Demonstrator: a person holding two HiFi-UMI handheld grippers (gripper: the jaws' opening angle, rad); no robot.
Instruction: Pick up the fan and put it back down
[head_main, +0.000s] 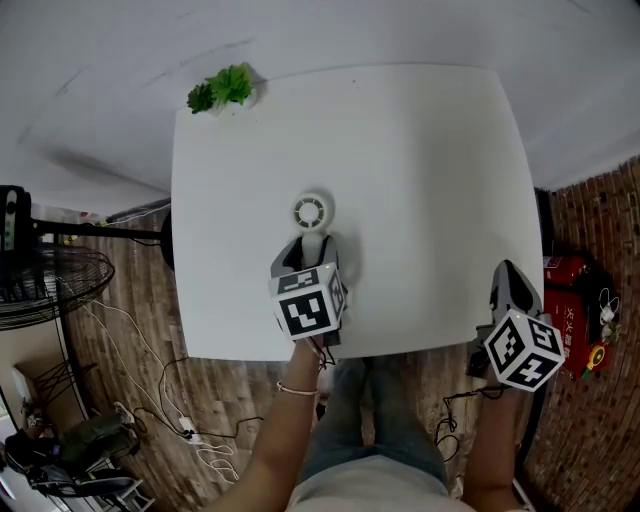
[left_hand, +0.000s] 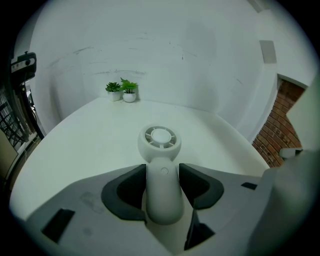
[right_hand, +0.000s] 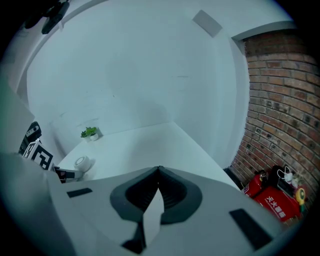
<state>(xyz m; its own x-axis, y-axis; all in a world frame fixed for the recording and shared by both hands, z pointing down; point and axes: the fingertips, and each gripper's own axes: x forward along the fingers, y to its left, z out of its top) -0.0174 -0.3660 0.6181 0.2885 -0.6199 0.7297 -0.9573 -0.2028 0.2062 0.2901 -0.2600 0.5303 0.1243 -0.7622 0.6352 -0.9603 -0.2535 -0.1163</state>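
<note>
Risk: the fan (left_hand: 160, 137) is gripped low on its smooth, rounded handle with the round head out front. I judge it could twist or slide in the jaws when raised, or tip over if it is released off level.
Cause: slick plastic, a narrow contact area, and weight forward of the grip.
Fan look: small, white and handheld, with a circular grille head around a hub and a tapering stem with a small button.
Fan place: centre of the head view, on or just above the white desk (head_main: 430, 180); I cannot tell which.
Left gripper (left_hand: 162, 172): jaws closed against both sides of the handle.
Right gripper (right_hand: 159, 170): jaws pressed together and holding nothing, at the desk's lower-right corner in the head view.
Bystander: potted plants (head_main: 222, 90), upper left of the head view, well apart from the fan.
</note>
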